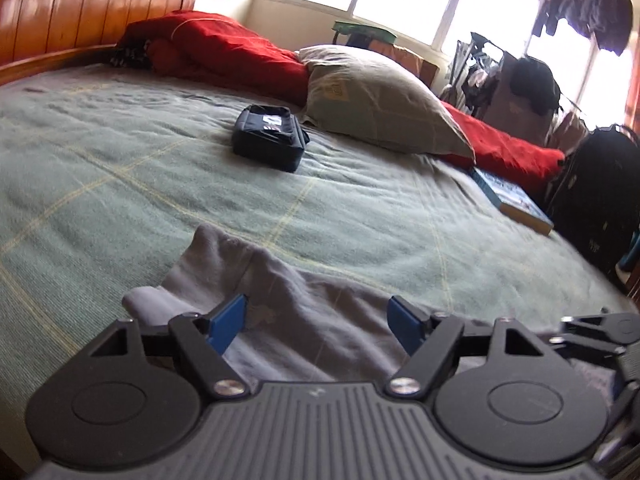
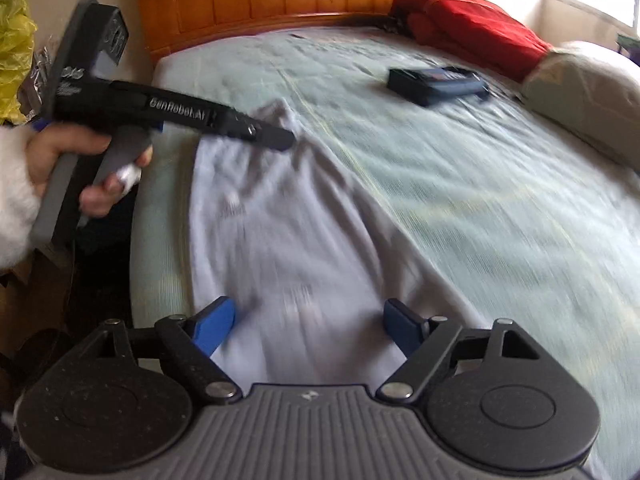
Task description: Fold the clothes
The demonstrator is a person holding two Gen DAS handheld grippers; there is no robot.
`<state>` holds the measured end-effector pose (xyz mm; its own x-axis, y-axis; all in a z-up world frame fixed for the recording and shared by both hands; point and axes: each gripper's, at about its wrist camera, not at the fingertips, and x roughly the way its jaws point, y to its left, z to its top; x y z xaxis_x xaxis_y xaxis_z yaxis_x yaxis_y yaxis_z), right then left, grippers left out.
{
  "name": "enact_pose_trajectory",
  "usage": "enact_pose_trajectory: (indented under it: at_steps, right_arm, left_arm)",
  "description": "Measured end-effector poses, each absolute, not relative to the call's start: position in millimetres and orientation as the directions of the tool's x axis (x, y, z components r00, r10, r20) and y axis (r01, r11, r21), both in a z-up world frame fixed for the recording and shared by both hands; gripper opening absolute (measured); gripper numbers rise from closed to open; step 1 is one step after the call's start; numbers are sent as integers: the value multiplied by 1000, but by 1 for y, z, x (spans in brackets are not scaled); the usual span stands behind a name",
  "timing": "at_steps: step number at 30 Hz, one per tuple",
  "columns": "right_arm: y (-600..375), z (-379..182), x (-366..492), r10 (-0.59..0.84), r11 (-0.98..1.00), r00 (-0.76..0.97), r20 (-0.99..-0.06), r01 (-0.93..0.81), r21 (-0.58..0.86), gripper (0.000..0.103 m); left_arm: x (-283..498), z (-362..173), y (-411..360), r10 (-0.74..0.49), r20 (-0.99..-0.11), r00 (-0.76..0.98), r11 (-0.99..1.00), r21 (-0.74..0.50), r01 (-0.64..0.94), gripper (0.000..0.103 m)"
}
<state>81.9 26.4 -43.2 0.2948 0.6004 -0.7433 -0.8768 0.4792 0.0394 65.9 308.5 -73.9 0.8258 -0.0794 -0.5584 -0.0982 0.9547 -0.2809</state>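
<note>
"GenRobot.AI" left hand-held gripper (image 2: 276,138) (jaws apart), grey garment (image 2: 280,232)

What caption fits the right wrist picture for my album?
Open right tongs hover over a grey garment on the green bedspread; the left tongs reach its far end.

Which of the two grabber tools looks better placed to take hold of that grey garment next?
Probably the left. The left gripper is open with a raised fold of the grey garment between its blue fingers. The right gripper is open too, but over flat cloth, and its view is blurred.
</note>
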Motion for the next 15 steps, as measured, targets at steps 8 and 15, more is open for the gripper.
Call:
enact_pose_trajectory:
  at_steps: [8,15]
  right_arm:
    - [-56,-21,53,591,563,379,-712,-826,28,89]
    - [-91,-36,71,464,682,461,-757,-731,-28,90]
  left_arm:
    - [64,-64,294,-48,-563,825,973,-212,-88,78]
    - [68,-64,268,-67,-578,813,990,-138,-16,78]
